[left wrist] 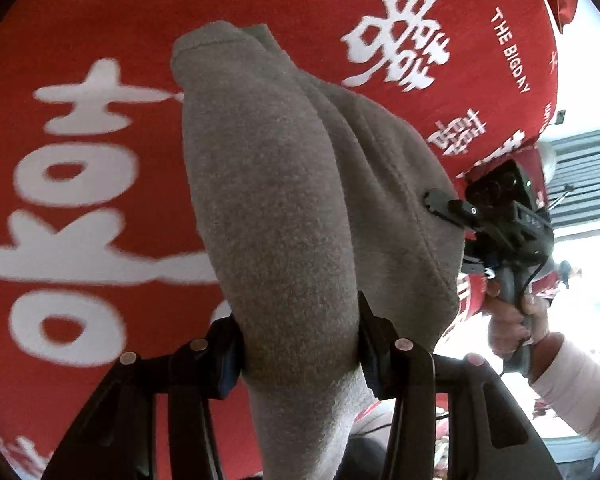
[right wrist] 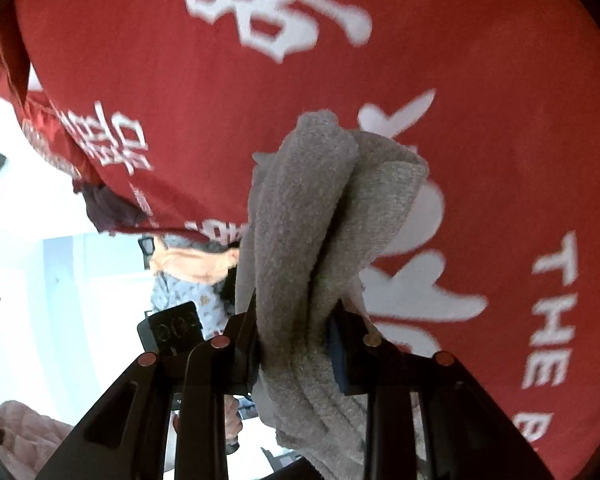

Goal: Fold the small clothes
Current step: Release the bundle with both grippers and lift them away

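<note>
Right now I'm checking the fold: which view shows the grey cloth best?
The left wrist view: the grey cloth fills the middle, both lobes and the hem visible, with the right claw at its edge. The right wrist view shows a narrower bunched strip between its fingers.

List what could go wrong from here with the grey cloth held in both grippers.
1. The grey cloth is bunched thick between the left gripper fingers, so a layer may slip free when pulled.
2. The right gripper also pinches a rolled wad, so the fold could come out uneven.
3. Both grips sit close together above the red printed cloth, and the grippers might bump.
</note>
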{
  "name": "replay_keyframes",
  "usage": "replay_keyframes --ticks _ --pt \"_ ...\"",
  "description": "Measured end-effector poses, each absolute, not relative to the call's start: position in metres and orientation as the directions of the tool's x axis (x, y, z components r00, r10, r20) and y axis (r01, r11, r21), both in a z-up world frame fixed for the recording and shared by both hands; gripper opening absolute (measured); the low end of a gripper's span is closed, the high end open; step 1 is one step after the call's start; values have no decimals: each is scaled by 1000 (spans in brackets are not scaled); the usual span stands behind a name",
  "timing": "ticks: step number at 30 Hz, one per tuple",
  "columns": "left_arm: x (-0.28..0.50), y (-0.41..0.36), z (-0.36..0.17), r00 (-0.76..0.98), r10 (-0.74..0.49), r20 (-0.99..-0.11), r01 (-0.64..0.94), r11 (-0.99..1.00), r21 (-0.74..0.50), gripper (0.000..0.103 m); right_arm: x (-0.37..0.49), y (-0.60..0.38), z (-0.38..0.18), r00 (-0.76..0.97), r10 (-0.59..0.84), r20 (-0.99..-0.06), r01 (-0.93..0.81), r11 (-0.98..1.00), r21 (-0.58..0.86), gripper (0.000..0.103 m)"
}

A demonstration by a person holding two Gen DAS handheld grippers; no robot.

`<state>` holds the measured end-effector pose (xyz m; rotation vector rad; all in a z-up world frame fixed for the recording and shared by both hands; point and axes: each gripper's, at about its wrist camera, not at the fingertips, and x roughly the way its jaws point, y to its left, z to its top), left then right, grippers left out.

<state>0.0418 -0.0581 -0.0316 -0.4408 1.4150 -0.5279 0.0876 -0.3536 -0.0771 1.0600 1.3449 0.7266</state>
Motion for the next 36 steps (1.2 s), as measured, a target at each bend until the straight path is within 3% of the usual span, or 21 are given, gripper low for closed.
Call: replay_keyframes --ticks 5,8,9,10,12,14,17,18,20,25,26,28,32,36 --pt "20 -31 -57 51 -496 -867 51 868 -494 49 76 -326 -106 58 883 -465 172 450 876 31" --pt "10 -18 -78 41 -399 -916 38 917 -398 51 78 -315 -129 -8 774 -634 146 628 765 31" --pt "8 -15 -84 36 -395 -918 27 919 -394 56 78 -316 -136 -28 729 -684 134 681 720 31" --pt "5 -11 -86 38 -396 -917 15 918 -396 58 78 -317 -140 -37 717 -696 126 695 708 31" --pt "3 -11 -84 48 -367 -929 21 930 -366 70 78 -319 -141 -39 699 -714 118 712 692 38" --pt "2 -12 -81 47 -332 -942 35 943 -330 73 77 -319 -135 -40 654 -755 84 755 650 49" --pt "5 -16 -78 36 -309 -950 25 951 -308 75 75 -323 -132 -44 631 -774 97 774 625 51" --pt "5 -17 -76 42 -290 -956 27 957 -289 85 73 -325 -129 -43 621 -783 102 782 615 52" --pt "7 -23 -70 62 -226 -972 35 974 -224 92 70 -323 -121 -39 601 -798 109 797 595 53" --pt "6 -23 -62 57 -178 -982 36 984 -176 92 58 -322 -101 -35 562 -826 125 823 554 56" --pt "6 -24 -59 60 -154 -986 40 988 -152 92 53 -323 -95 -30 549 -835 125 831 542 58" --pt "8 -26 -55 59 -101 -993 41 994 -98 103 44 -323 -82 -14 529 -848 125 843 523 63" --pt "11 -28 -43 89 -111 -990 30 994 -109 103 26 -320 -63 18 467 -884 118 877 466 81" --pt "15 -32 -37 88 -93 -992 26 995 -91 103 12 -305 -43 54 375 -925 82 922 378 84"
